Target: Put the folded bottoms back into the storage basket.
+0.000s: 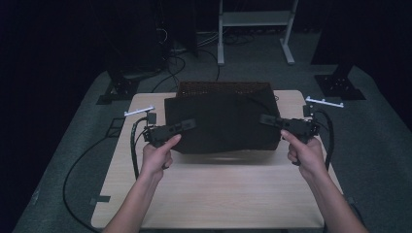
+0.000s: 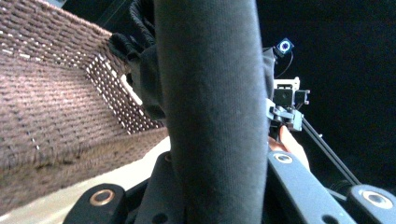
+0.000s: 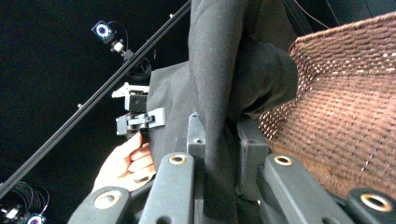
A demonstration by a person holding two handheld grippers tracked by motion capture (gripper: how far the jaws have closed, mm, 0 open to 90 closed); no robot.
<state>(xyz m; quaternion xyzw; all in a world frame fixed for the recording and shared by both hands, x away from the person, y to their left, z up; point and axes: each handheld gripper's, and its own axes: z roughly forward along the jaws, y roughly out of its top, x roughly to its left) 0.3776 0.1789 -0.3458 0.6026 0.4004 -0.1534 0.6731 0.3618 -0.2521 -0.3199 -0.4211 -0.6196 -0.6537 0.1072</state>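
Over a pale table (image 1: 214, 194) and wicker basket (image 1: 223, 88), your left gripper (image 1: 187, 124) and right gripper (image 1: 267, 119) pinch a limp, likely light dark cloth (image 1: 221, 124) by opposite edges.

Dim scene, surroundings nearly black. Overhead light falls on the pale desk (image 1: 214, 194); the dark cloth (image 1: 221, 121) casts a soft shadow toward the near edge. Close-range cloth appears blurred in both gripper views.

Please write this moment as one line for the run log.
left gripper: shut on black cloth | right gripper: shut on black cloth | cloth held spread over wicker basket | table
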